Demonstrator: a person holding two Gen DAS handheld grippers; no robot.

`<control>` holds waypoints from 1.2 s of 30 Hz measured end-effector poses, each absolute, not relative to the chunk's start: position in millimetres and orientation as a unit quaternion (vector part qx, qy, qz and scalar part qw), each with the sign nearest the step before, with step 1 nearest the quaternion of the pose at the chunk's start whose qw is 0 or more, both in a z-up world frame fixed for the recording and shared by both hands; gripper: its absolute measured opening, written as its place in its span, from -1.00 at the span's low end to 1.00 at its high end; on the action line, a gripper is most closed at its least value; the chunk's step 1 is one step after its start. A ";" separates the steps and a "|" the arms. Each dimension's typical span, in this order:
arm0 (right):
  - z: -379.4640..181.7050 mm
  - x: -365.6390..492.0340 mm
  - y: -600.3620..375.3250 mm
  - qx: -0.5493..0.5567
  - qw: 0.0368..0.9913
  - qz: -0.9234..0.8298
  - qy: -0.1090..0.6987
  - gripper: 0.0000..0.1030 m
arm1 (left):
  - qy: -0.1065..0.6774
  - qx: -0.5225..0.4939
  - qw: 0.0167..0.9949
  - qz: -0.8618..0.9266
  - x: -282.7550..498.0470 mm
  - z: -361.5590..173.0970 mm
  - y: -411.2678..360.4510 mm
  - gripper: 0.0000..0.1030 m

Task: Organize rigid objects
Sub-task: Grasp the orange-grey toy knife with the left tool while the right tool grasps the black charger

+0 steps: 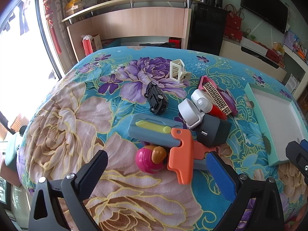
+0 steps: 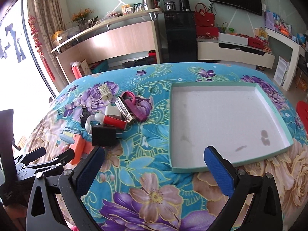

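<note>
Floral cloth [image 2: 146, 154], white tray [image 2: 227, 165] empty, both claws agape

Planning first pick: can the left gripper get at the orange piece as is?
Probably yes. The left gripper is open with the orange piece between its fingers' line, on top of the pile. The pink toy and the grey-blue case crowd its left side.
</note>
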State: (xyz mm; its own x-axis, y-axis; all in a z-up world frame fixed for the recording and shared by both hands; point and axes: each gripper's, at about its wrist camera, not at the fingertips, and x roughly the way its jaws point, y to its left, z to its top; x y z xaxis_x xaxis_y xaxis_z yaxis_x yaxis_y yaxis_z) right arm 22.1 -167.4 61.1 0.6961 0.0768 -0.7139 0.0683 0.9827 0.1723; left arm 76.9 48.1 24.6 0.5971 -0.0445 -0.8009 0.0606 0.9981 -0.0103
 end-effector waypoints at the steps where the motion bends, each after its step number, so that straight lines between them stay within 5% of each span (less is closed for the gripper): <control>1: 59.3 27.9 -162.9 0.094 0.915 0.011 0.391 0.99 | 0.448 0.010 0.893 -0.032 79.9 22.6 49.2 1.00; 29: -11.2 125.2 -103.5 0.148 0.873 0.111 0.451 0.97 | 0.435 0.023 0.896 -0.090 119.3 -8.1 53.7 0.88; 36: -14.1 128.2 -102.5 0.161 0.872 0.115 0.448 0.57 | 0.430 0.022 0.896 -0.104 119.6 -7.8 52.9 0.70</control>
State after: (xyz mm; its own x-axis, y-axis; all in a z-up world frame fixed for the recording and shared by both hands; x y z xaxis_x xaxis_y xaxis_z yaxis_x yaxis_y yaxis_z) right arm 128.2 -102.5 -14.1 0.5714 0.3449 -0.7447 -0.0558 0.9216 0.3840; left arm 119.6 52.9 -7.8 0.6081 -0.1668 -0.7761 0.2047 0.9776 -0.0497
